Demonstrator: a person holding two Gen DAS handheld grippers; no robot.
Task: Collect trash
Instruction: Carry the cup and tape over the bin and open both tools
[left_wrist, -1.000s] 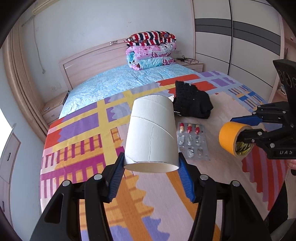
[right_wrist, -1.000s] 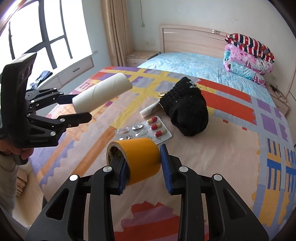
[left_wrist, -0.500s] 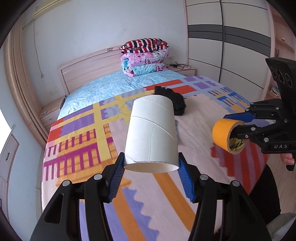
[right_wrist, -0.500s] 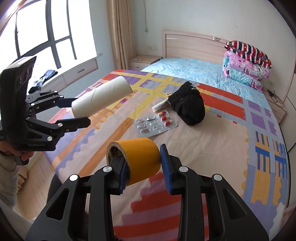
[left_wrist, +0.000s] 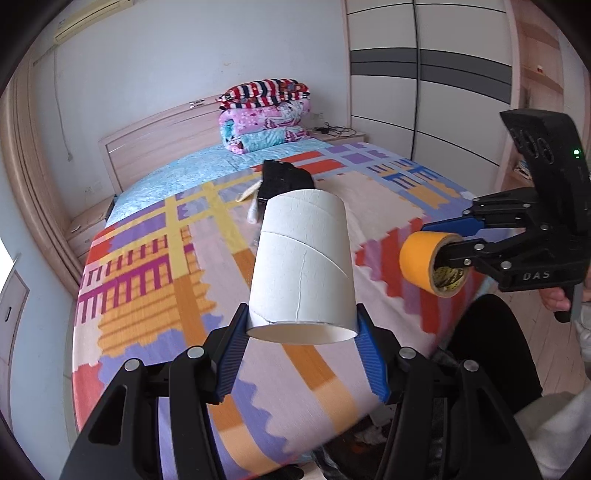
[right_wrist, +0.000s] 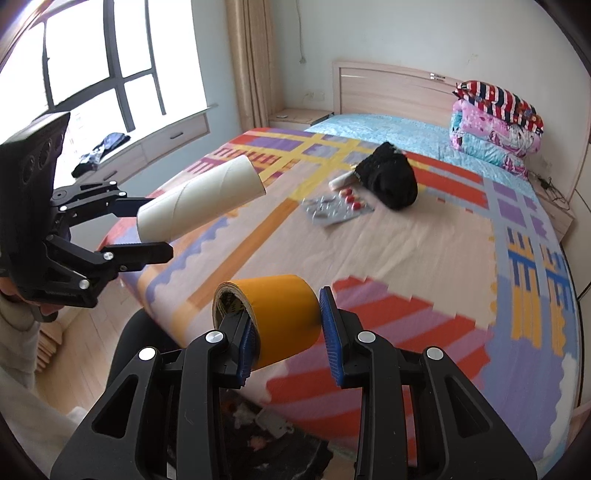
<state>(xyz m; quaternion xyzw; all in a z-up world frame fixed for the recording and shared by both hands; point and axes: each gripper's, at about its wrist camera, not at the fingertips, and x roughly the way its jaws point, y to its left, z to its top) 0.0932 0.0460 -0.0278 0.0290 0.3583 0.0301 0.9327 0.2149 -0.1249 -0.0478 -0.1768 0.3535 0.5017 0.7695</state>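
Observation:
My left gripper (left_wrist: 301, 328) is shut on a white cardboard tube (left_wrist: 303, 258), held up over the foot of the bed; the tube also shows in the right wrist view (right_wrist: 201, 203). My right gripper (right_wrist: 286, 328) is shut on a yellow tape roll (right_wrist: 277, 317), also seen in the left wrist view (left_wrist: 430, 258). On the bed farther off lie a pill blister pack (right_wrist: 334, 210), a small white tube (right_wrist: 341, 181) and a black garment (right_wrist: 389, 179).
The colourful bedspread (left_wrist: 147, 266) covers the bed. Folded quilts (left_wrist: 264, 114) are stacked at the headboard. A dark bin with some rubbish (right_wrist: 266, 443) shows below at the bed's foot. A wardrobe (left_wrist: 424, 92) stands at the right and a window bench (right_wrist: 147, 147) at the left.
Both grippers have drawn back from the bed toward its foot, still holding the tube and the tape roll. The blister pack and black garment now look farther away.

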